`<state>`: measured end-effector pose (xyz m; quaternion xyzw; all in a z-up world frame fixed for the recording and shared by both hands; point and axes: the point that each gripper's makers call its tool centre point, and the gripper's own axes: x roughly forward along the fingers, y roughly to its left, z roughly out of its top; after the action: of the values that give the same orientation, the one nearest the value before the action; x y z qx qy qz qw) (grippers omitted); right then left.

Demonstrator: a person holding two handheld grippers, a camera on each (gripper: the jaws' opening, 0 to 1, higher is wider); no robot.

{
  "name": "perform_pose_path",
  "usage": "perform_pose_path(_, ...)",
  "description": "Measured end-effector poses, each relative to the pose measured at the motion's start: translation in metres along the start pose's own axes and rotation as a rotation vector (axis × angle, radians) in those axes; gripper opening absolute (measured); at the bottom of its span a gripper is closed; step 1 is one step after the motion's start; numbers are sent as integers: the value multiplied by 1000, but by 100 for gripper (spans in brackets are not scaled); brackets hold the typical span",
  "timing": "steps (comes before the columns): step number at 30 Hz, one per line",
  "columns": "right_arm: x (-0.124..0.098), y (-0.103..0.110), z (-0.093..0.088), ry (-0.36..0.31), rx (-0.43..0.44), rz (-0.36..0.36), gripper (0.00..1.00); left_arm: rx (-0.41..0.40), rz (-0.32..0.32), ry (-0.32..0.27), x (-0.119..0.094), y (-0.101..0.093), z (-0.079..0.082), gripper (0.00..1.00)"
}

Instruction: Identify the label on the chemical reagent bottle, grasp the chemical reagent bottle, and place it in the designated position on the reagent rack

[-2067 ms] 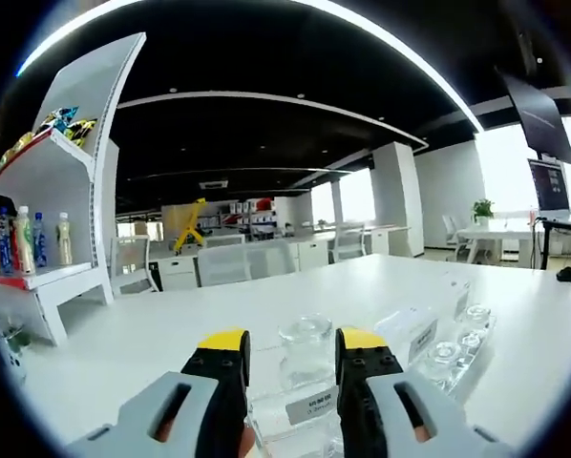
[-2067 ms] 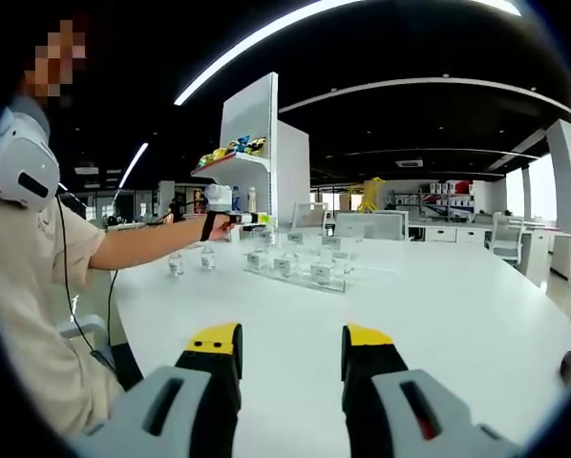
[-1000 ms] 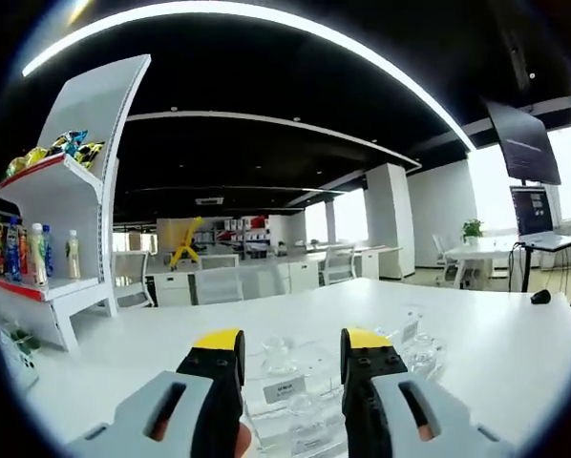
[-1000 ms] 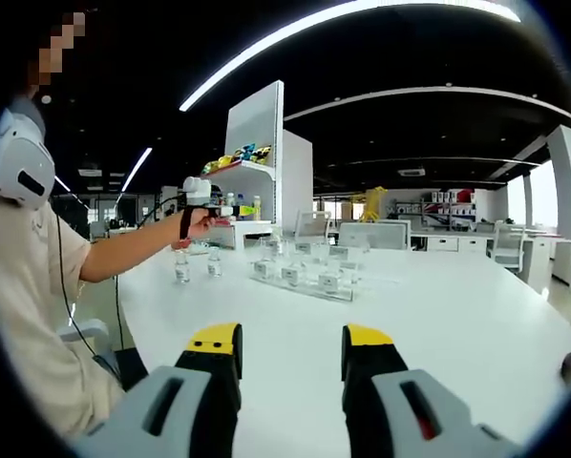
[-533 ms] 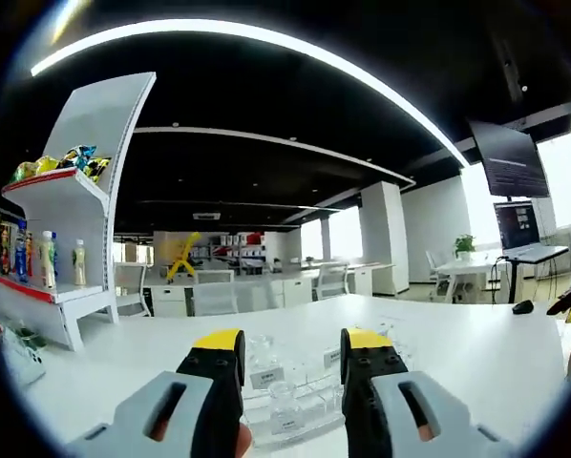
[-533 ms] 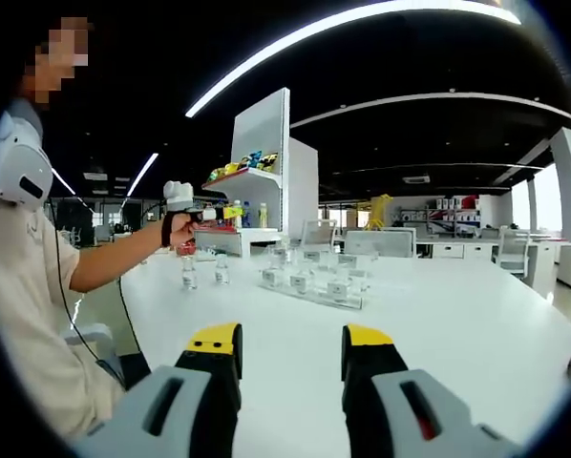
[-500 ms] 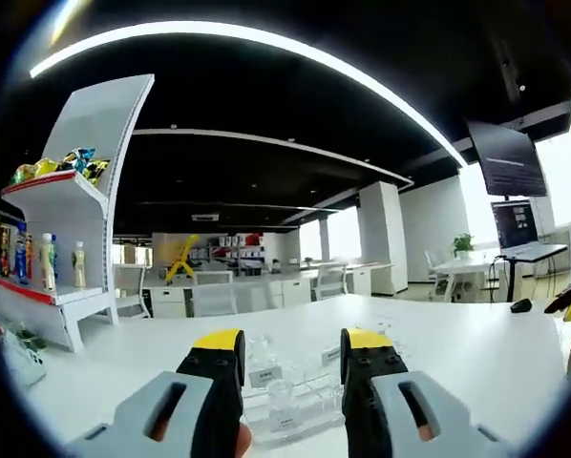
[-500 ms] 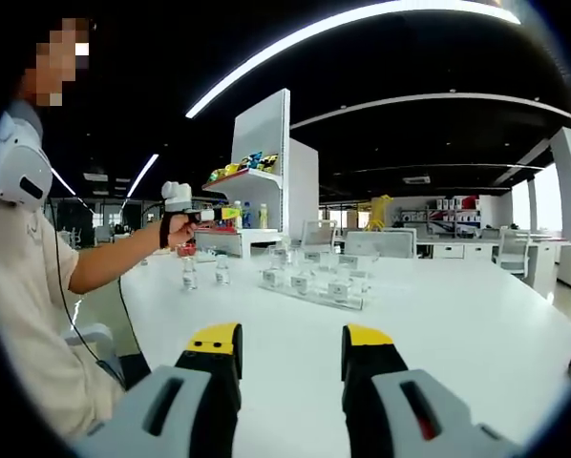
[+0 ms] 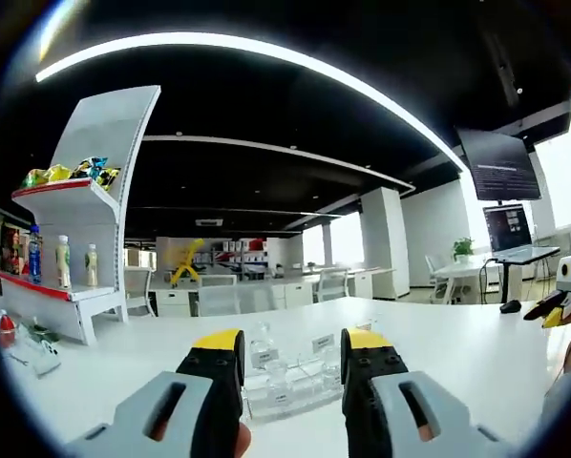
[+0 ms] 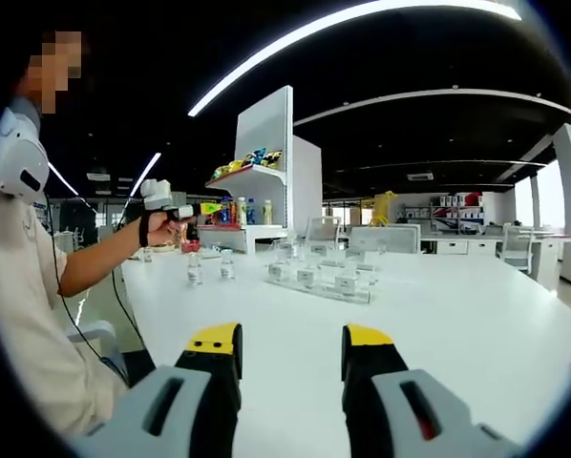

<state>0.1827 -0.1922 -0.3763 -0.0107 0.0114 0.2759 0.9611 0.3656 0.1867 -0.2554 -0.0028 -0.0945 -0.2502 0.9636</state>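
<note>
- While held apart with nothing between them, left gripper (image 9: 290,367) jaws frame the reagent rack (image 9: 290,386), clear, with small white labels, just ahead of the yellow tips on the white table (image 9: 438,358)
- Clear reagent bottle (image 9: 262,345) upright in the rack, nearer the left jaw; more clear vessels in the rack too small to tell apart
- Off beyond the left jaw: white shelf unit (image 9: 85,248) with drink bottles and snack packets
- Far out past the right jaw: other gripper's yellow-tipped nose (image 9: 556,303) at the view's edge, a dark monitor above it
- Right gripper (image 10: 290,367) likewise parted and empty, low over bare table (image 10: 457,324)
- Well ahead of those jaws, roughly centred: same rack (image 10: 319,281) across the table top
- Beyond the left jaw, beside the rack: two loose bottles (image 10: 210,269) upright on the table, side by side, apart from the rack
- Further out to that side: person's hand (image 10: 155,227) gripping the left gripper (image 10: 185,208), raised above the table, behind the loose bottles; jaw state there too small to tell
- Sleeve and torso of the person close at the far left
</note>
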Motion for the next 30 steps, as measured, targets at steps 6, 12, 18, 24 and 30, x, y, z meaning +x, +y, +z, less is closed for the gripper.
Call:
perform_pose_path(6, -3, -2, -1, 7, -5, -14, 41, 0, -2, -8, -28, 2, 0, 41)
perform_pose_path(12, -2, 4, 0, 4, -6, -17, 41, 15, -2, -13, -58, 3, 2, 41)
perform_pose_path(18, -1, 12, 6, -6, -14, -14, 41, 31, 5, -8, -82, 5, 0, 42)
perform_pose_path(24, -6, 21, 13, -19, -27, -10, 41, 5, 53, -13, -111, 22, -9, 42)
perform_pose_path(30, -19, 27, 21, -35, -44, -16, 41, -6, 101, -15, -140, 35, -15, 42)
